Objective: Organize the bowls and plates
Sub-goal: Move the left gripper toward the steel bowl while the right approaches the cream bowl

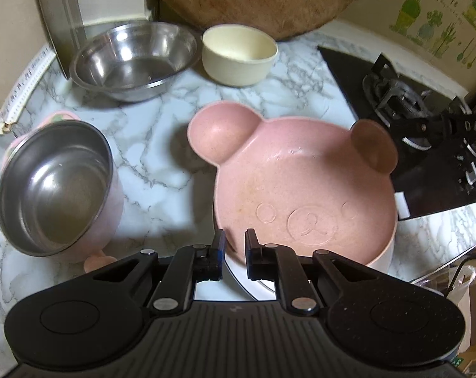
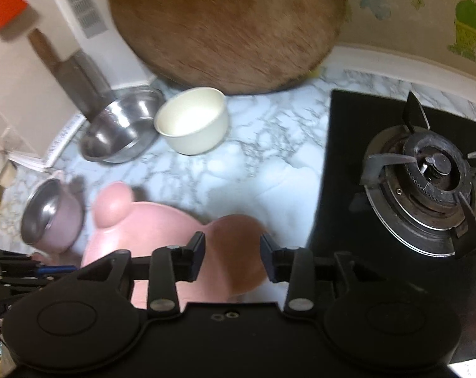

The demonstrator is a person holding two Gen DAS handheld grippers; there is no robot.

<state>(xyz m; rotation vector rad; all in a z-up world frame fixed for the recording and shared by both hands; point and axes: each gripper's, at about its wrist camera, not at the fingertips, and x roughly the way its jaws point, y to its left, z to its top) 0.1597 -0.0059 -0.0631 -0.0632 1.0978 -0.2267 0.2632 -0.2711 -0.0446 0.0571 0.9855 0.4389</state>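
The pink bear bowl [image 1: 304, 195] sits nested on a white bowl [image 1: 384, 256], beside the stove [image 2: 420, 189]. The left claw [image 1: 234, 252] is clenched on the bear bowl's near rim. The right claw [image 2: 232, 260] is released, its jaws parted to either side of the bowl's right ear, pressing nothing as far as the blurred view tells. The ears point away from both claws. Beyond the bear bowl on the marble table [image 1: 162, 145] stand a cream bowl [image 1: 239, 53] and a steel bowl [image 1: 134, 60]; a pink pot [image 1: 58, 186] lies to its left.
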